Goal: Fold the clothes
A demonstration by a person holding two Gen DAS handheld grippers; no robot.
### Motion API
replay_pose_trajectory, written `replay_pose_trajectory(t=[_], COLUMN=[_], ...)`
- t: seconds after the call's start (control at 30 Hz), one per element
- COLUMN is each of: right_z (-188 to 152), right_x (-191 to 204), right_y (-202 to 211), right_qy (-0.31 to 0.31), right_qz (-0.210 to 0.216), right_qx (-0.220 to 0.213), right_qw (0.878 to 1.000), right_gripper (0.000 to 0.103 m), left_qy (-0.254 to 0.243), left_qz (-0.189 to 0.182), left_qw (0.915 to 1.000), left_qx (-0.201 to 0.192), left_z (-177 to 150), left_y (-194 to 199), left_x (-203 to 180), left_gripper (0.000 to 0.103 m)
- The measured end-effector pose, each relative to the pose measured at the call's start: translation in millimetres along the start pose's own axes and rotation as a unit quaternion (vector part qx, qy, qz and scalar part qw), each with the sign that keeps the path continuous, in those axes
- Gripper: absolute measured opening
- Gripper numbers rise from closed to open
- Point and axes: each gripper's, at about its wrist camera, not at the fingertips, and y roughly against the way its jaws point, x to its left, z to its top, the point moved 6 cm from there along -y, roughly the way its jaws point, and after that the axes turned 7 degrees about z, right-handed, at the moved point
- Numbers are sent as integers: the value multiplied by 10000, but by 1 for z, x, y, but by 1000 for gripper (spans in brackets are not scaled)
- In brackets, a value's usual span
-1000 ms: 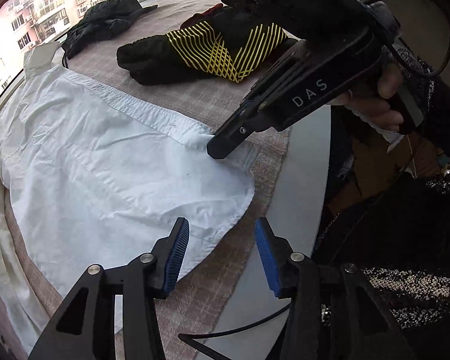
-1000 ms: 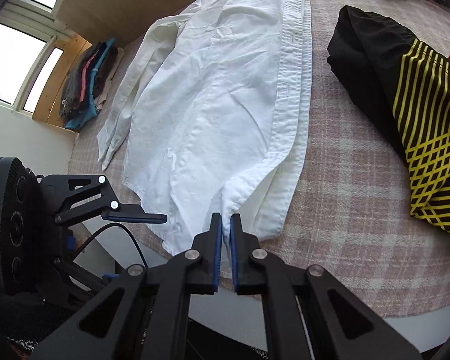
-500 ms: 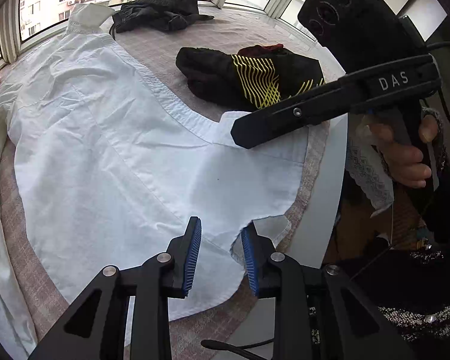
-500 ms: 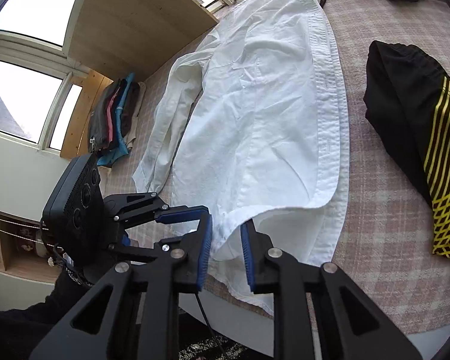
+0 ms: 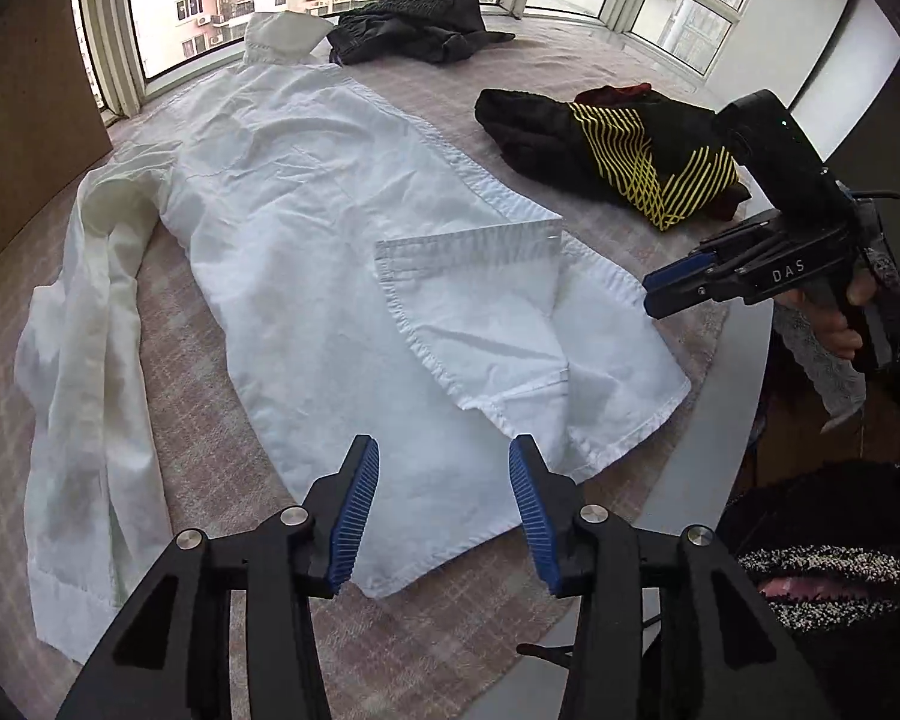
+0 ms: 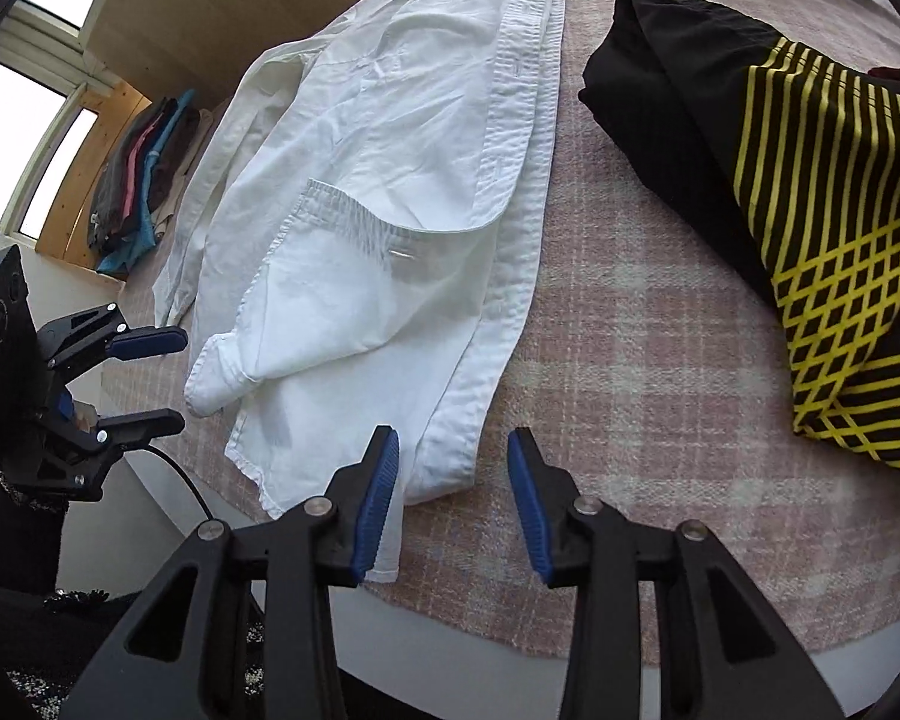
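A white shirt [image 5: 282, 210] lies spread flat on the pink plaid cloth, its collar toward the window. A corner of its lower front [image 5: 480, 300] is turned back over the body, inside seams showing. My left gripper [image 5: 444, 480] hovers open just above the hem, with nothing between its blue pads. My right gripper [image 6: 453, 468] is open too, over the button-placket end of the shirt [image 6: 390, 120] near the table edge. The turned-back corner [image 6: 342, 300] lies apart from both. Each gripper shows in the other's view: the right gripper [image 5: 654, 294] and the left gripper [image 6: 150, 378].
A black garment with yellow stripes [image 5: 630, 168] [image 6: 780, 180] lies right of the shirt. A dark crumpled garment [image 5: 414, 30] sits by the window. Folded clothes [image 6: 138, 180] are stacked on a wooden shelf. The white table rim [image 5: 720, 420] runs close to the hem.
The right gripper, shut on the hem a second ago, has opened and let go. The left narrowed around the hem, then opened. The shirt's lower corner now lies turned back; both grippers drew back.
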Motion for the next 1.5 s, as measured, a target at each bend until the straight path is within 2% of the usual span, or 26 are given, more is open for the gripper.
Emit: replay_pose_trajectory(t=[0.03,0.07,0.13,0.23,0.33,0.37,0.43,0.5,0.57,0.6,0.67,0.7,0.73,0.83,0.9,0.97,1.03,1.1,1.17,1.2,1.23,1.3,1.4,1.43,1.47,1.5], right_z=[1,2,6,12,17,16,7,-7,-13,-12,-7,-3,1,12,8,3,-2,-8,-14,-16,-16,-14,-3,0,2,0], right_x=[2,2,1,3,4,2,-9,-25,-29,-24,-11,-4,2,12,9,6,3,1,2,4,7,15,31,33,34,28], right_y=[0,2,10,32,47,47,41,33,31,33,38,37,34,17,10,5,0,-4,-4,-5,-7,-9,2,10,18,24], right_qy=[-9,-76,-244,-523,-612,-587,-488,-332,-376,-410,-476,-442,-346,-83,-154,-245,-337,-425,-436,-385,-332,-225,-207,-210,-214,-220], right_qz=[120,217,402,782,867,650,-204,-1110,-1380,-1188,-615,-399,-315,-327,-338,-336,-334,-275,-160,-134,-93,-2,263,267,241,-137], right_qx=[-7,-53,-168,-411,-536,-465,-131,308,412,323,68,-15,-38,24,168,321,473,592,635,639,647,666,437,360,285,343], right_qw=[9999,9997,9988,9947,9929,9951,9985,9928,9889,9915,9969,9982,9989,9994,9992,9986,9978,9970,9969,9971,9973,9975,9985,9988,9991,9991], right_gripper=[14,6,5,3,3,3,3,4,5,6,16,30,39,39,39,39,39,39,39,39,30,4,4,4,4,4], left_qy=[-169,-297,-324,-286,-92,12,236,421,506,526,565,588,610,698,692,659,640,795,1089,1239,1362,1474,1388,1328,1267,1206], left_qz=[-48,-63,-8,54,227,263,300,336,359,361,358,362,352,261,103,20,285,517,558,571,570,474,406,439,471,504], left_qw=[9998,9995,9992,9990,9995,9996,9993,9985,9981,9979,9977,9974,9972,9965,9966,9969,9968,9952,9925,9907,9890,9875,9889,9896,9903,9910], left_qx=[27,80,249,344,202,141,42,-32,-57,-79,-147,-194,-243,-392,-424,-440,-395,-260,-77,19,121,294,340,323,306,290], left_z=[-1,-1,0,5,11,13,14,15,15,15,17,18,20,24,23,20,12,-1,-16,-23,-30,-39,-40,-38,-37,-35], left_y=[-2,-7,-22,-33,-22,-17,-9,-4,-2,-1,3,4,6,16,21,26,28,24,15,10,4,-8,-14,-12,-10,-8], left_x=[-13,-23,-28,-25,-5,4,19,31,36,37,37,36,37,38,36,33,38,51,66,73,79,82,76,73,71,68], left_gripper=[50,50,47,24,25,25,25,25,24,24,24,24,24,24,23,33,39,39,39,40,39,39,39,36,30,29])
